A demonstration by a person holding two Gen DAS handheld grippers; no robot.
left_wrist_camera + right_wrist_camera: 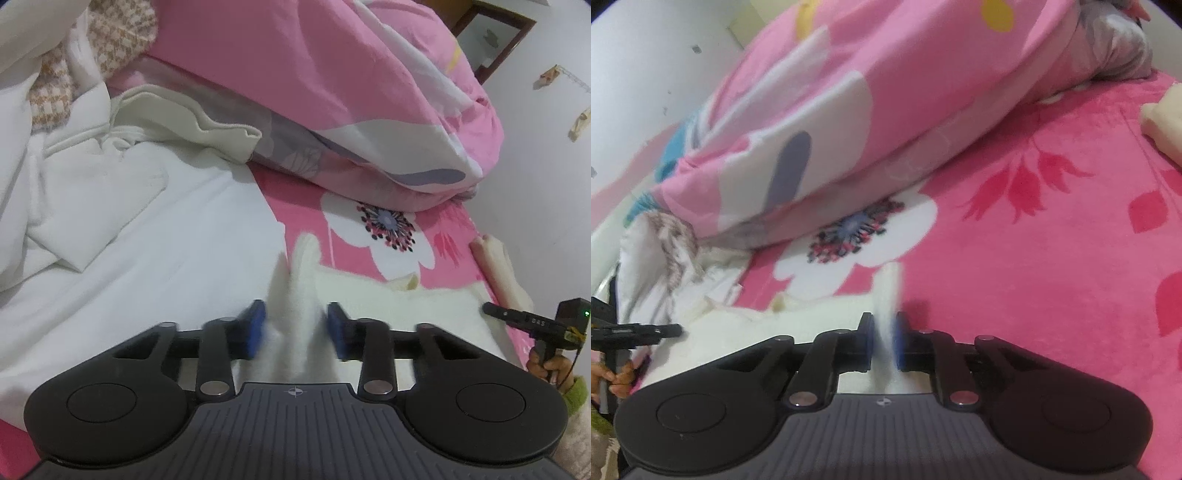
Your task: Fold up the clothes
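A fluffy white garment (388, 299) lies on the pink flowered bed (306, 206). My left gripper (295, 328) has its blue pads on either side of a raised fold of this garment, with a gap at each side, so its hold is unclear. My right gripper (884, 339) is shut on another raised fold of the white garment (886, 295), its blue pads pressed against it. The right gripper also shows at the right edge of the left wrist view (491, 309). The left gripper shows at the left edge of the right wrist view (677, 329).
A pink flowered quilt (351, 92) is heaped at the back of the bed. A pile of white clothes (92, 192) lies at the left, with a cream folded piece (184, 114) behind. A cream folded item (1163, 122) lies at the far right. A white wall (546, 177) borders the bed.
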